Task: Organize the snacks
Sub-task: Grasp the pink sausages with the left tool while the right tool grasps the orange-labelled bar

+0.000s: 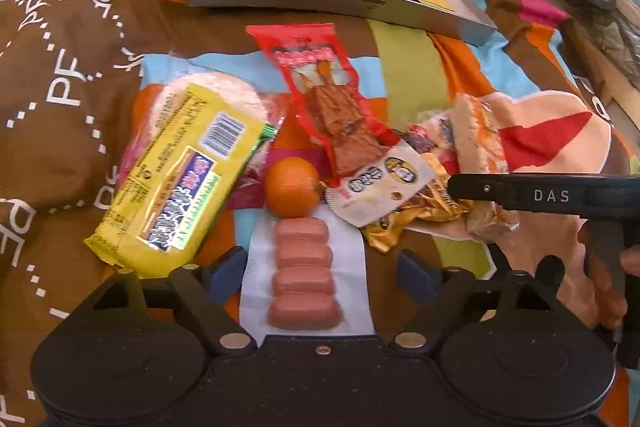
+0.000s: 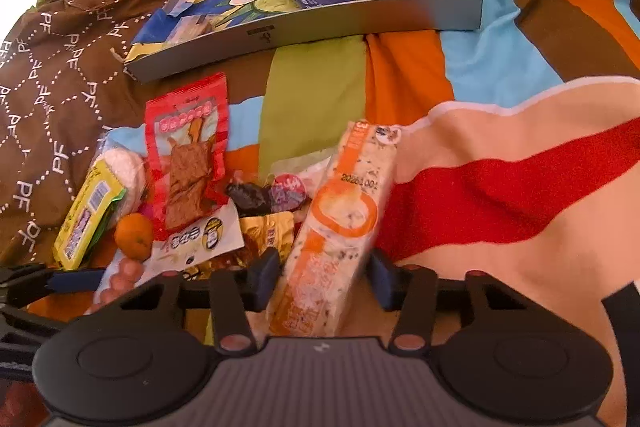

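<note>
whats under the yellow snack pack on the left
The yellow snack pack lies on a clear bag of round white rice crackers, whose top edge shows behind it. A green wrapper edge peeks out beside it. The rest underneath is hidden.

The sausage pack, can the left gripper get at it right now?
Probably yes. The sausage pack lies flat between the open fingers of the left gripper, with nothing on top; only the orange sits at its far end.

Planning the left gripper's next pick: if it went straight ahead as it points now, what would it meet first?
The sausage pack, already lying between the open left gripper's fingers. Beyond it comes the orange, though depth is hard to judge.
</note>
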